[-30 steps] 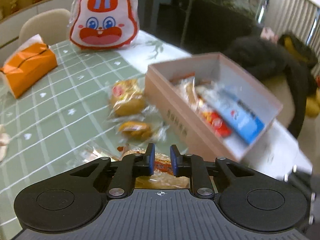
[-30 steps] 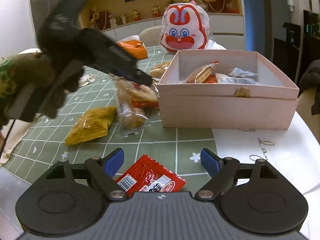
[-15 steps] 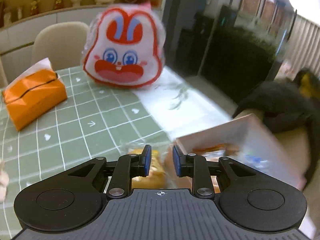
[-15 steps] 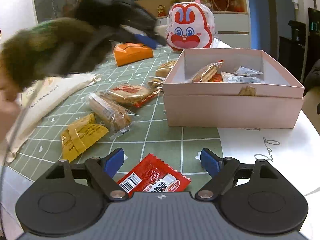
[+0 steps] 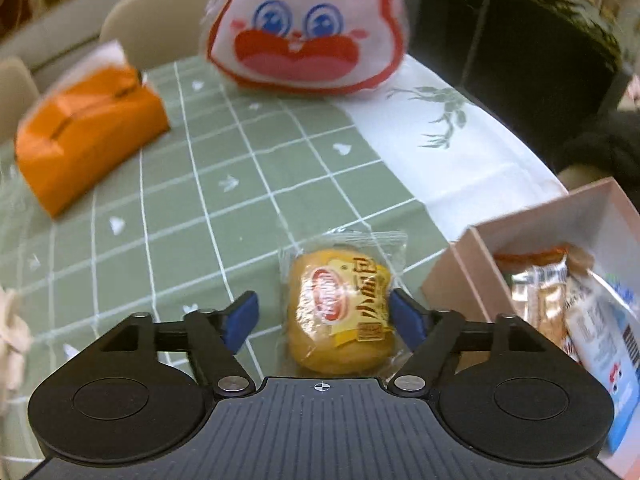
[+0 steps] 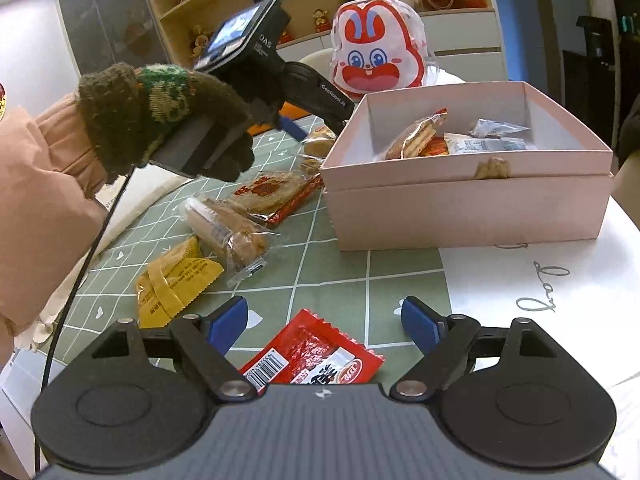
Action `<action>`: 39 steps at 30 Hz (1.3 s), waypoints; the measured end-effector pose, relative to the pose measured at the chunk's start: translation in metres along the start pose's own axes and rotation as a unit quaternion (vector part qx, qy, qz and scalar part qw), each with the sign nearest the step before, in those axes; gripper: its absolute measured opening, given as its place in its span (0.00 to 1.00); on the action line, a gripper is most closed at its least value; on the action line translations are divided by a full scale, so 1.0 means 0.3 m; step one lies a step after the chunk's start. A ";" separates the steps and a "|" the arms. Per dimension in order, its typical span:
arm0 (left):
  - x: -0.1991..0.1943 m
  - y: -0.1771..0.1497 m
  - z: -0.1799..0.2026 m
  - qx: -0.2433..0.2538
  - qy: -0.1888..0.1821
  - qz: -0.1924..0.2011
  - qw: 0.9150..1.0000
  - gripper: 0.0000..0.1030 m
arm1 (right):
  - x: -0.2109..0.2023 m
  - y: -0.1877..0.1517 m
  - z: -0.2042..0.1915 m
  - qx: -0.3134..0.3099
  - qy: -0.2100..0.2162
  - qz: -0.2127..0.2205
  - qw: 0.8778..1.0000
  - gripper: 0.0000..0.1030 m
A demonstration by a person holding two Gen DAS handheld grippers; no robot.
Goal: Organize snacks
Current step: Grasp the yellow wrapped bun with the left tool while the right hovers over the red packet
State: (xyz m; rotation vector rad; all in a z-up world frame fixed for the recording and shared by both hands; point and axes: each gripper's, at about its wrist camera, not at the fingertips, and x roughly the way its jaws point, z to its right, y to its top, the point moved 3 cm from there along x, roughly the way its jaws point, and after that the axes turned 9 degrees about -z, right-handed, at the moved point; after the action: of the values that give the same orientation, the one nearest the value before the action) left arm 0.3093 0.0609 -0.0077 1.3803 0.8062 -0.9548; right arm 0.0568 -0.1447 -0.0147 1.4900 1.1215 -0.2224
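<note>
A pink box (image 6: 468, 204) holds several wrapped snacks; its corner shows in the left wrist view (image 5: 472, 256). My left gripper (image 5: 324, 318) is open, its fingers on either side of a small wrapped yellow bun (image 5: 340, 312) lying beside the box. In the right wrist view that gripper (image 6: 308, 120) hovers left of the box. My right gripper (image 6: 324, 326) is open and empty, low over a red snack packet (image 6: 316, 356). A yellow packet (image 6: 176, 280), a wrapped biscuit bar (image 6: 228, 232) and a round cracker pack (image 6: 268, 192) lie on the green checked cloth.
An orange tissue box (image 5: 88, 136) sits at the far left. A rabbit-face bag (image 5: 304, 28) stands at the table's back; it also shows in the right wrist view (image 6: 376, 60). A beige chair (image 5: 152, 20) is behind. The white table edge (image 6: 560, 300) lies at the right.
My left gripper let go of the round cracker pack, rose and swung over to the bun beside the box, then opened around it. The right gripper stayed open over the red packet.
</note>
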 end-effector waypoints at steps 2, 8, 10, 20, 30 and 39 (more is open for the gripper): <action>0.003 -0.009 -0.012 -0.007 -0.017 0.007 1.000 0.72 | -0.001 0.000 0.001 0.001 0.000 0.000 1.000 0.82; -0.091 -0.148 -0.001 0.015 -0.054 0.027 0.998 0.57 | 0.001 0.000 0.003 0.003 -0.003 0.000 1.000 0.82; -0.142 -0.223 0.007 0.027 -0.063 0.033 0.997 0.57 | 0.001 0.002 0.003 0.005 -0.006 0.001 1.000 0.82; -0.430 -0.584 0.043 0.060 -0.164 0.081 0.981 0.57 | 0.007 0.001 -0.016 -0.007 -0.020 -0.004 1.000 0.84; -0.446 -0.889 -0.007 0.047 -0.219 0.039 0.974 0.56 | 0.019 0.007 -0.043 -0.029 -0.040 -0.017 0.999 0.84; -0.395 -0.775 -0.182 -0.053 -0.189 0.106 0.975 0.56 | 0.057 0.054 -0.119 -0.050 -0.052 -0.053 0.996 0.84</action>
State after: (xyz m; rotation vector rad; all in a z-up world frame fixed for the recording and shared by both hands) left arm 0.0532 0.1352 -0.0020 1.1201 0.4078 -0.9518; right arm 0.0615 -0.1031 -0.0057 1.3168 1.1125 -0.3088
